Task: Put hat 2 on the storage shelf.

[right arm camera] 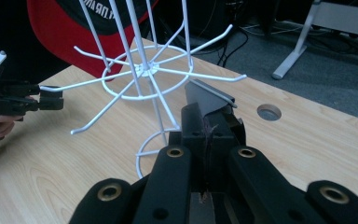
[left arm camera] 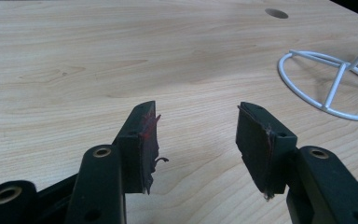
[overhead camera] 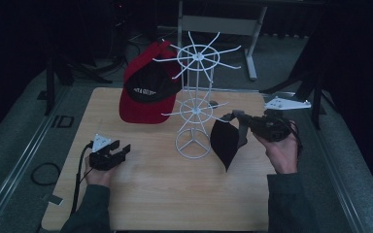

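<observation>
The light-wood rectangular table (overhead camera: 160, 194) with rounded corners and a round cable hole (right arm camera: 269, 112) near its far right stands on a grey carpeted floor (overhead camera: 14, 141) in a dim room whose far side and flanks fade into darkness. Beyond the far edge stands a pale grey metal desk frame (overhead camera: 213, 22) with a long foot (overhead camera: 250, 63), and dark cables (overhead camera: 121, 53) trail over the floor to its left. A black cable loop (overhead camera: 44, 173) lies on the floor at the near left.

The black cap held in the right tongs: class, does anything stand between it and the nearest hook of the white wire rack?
Nothing visible does. The black cap hangs from the right tongs, just beside the white wire rack, with open air up to its lower-tier hooks.
</observation>
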Tool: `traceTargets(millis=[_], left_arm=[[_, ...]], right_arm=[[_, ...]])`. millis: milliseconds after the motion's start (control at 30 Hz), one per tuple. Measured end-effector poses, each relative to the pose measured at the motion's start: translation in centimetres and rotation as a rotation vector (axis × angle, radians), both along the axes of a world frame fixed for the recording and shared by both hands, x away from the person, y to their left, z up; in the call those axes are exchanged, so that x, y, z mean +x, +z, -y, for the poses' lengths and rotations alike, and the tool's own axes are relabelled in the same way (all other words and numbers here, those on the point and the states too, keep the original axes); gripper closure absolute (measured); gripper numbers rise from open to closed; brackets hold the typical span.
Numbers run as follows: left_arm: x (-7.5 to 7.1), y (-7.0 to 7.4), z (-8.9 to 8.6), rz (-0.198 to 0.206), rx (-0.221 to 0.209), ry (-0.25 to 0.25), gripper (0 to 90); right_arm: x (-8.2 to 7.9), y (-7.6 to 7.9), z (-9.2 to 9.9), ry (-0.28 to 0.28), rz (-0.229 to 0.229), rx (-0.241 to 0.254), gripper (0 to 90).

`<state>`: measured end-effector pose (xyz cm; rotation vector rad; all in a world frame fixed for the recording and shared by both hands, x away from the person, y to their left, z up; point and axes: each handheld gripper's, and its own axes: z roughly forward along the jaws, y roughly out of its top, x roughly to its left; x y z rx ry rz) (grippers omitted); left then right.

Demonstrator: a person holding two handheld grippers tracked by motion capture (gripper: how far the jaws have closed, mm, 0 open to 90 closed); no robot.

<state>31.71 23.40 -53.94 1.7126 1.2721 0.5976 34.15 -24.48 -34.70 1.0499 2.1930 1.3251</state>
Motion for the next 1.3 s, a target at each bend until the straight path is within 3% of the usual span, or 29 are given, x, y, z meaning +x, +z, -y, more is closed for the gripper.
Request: traceTargets(millis=[600, 1300], left_arm=[[0.0, 0.0, 0.0, 0.001, 0.002, -0.001, 48.9], [0.0, 0.0, 0.0, 0.0, 0.001, -0.002, 48.9]], right_arm=[[0.1, 1.3, 0.1, -0.005, 0.047, 0.012, 89.7], [-0.2, 4.3, -0.5, 0.001, 0.113, 0.011, 89.7]])
